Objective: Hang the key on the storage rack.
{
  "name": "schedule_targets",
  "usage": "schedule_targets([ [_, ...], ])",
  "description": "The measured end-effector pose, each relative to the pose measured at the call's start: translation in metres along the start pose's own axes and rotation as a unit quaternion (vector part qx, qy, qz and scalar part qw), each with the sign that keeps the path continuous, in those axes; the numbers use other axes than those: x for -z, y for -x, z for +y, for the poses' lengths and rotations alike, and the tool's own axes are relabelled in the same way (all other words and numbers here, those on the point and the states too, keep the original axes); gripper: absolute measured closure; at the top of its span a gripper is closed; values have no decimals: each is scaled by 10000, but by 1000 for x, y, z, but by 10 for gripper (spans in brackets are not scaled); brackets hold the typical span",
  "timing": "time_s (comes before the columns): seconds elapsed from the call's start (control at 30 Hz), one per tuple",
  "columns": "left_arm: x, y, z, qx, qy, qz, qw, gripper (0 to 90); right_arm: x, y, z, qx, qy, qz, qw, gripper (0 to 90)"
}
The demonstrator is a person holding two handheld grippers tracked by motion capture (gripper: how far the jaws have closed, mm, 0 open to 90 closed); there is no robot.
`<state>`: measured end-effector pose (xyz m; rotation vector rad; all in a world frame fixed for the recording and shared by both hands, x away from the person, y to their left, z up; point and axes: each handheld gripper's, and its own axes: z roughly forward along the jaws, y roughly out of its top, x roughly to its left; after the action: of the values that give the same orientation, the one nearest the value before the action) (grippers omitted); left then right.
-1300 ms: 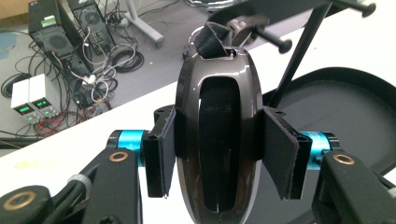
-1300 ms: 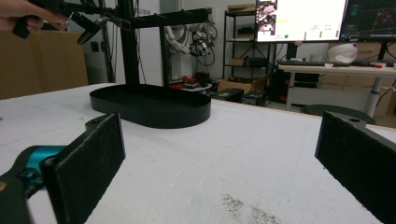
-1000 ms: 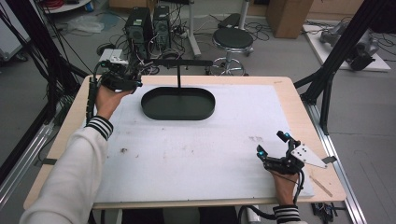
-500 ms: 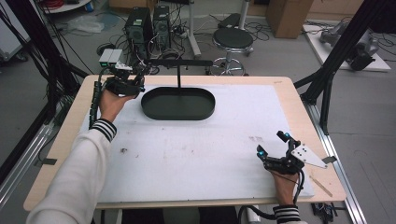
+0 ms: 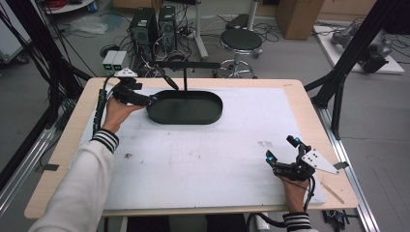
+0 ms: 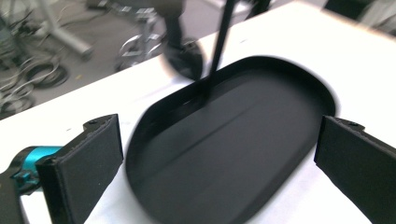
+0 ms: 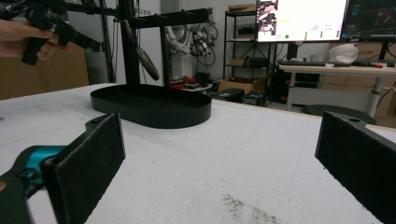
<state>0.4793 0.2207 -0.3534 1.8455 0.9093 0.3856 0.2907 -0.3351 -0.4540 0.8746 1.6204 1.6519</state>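
Observation:
A black oval tray (image 5: 186,104) lies at the back middle of the white table top, and a black T-shaped stand (image 5: 185,77) rises from its far side. Something thin and dark (image 5: 169,80) hangs slanted from the crossbar. My left gripper (image 5: 151,100) hovers open at the tray's left end, with its jaws spread wide over the empty tray (image 6: 233,144) in the left gripper view. My right gripper (image 5: 280,148) rests open and empty on the table's front right. From there it faces the tray (image 7: 154,109) and the far hand holding the left gripper (image 7: 46,23).
The white mat (image 5: 203,154) covers a wooden table (image 5: 63,154). Behind the table stand a stool (image 5: 241,43) and computer towers (image 5: 154,24) among floor cables. Black frame struts (image 5: 338,82) rise at the right and left. A monitor (image 7: 303,18) is lit far off.
My left gripper has moved right along the back of the table to the tray's left end. The right gripper has stayed put.

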Motion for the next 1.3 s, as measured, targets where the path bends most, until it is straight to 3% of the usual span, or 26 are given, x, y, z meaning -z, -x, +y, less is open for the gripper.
schedule_targets([
  [0.03,4,1,-2,121,2,-208,9997,17,0,0,0,-3,-1,-1,10000,5],
  [0.1,10,8,-8,53,5,-120,9999,17,1,0,0,-30,-6,-1,10000,5],
  [0.2,19,17,-16,-105,323,-293,9990,17,1,0,0,-43,-3,7,10000,5],
  [0.27,25,22,-21,-76,341,-484,9982,17,0,0,0,-11,2,8,10000,5],
  [0.37,36,28,-25,-181,338,-505,9980,17,0,0,0,-11,4,18,10000,5],
  [0.4,41,30,-27,-213,456,-546,9972,17,1,0,0,-17,11,21,10000,5],
  [0.53,63,40,-43,-528,1011,-405,9926,17,1,0,0,-10,19,26,10000,5],
  [0.63,81,49,-58,-599,1133,-272,9914,17,1,0,0,6,15,59,10000,5],
  [0.73,99,56,-81,-756,1456,-235,9862,17,1,0,0,28,29,51,10000,5],
  [0.83,115,62,-105,-693,1735,-215,9822,17,0,0,0,60,36,32,10000,5],
  [1.03,137,66,-151,-484,2033,-1,9779,17,0,-1,0,26,0,29,10000,5],
  [1.2,151,68,-177,-476,2266,238,9725,17,0,-1,0,52,-12,11,10000,5],
  [1.3,152,68,-186,-464,2257,296,9727,17,0,-1,0,37,-8,11,10000,5],
])
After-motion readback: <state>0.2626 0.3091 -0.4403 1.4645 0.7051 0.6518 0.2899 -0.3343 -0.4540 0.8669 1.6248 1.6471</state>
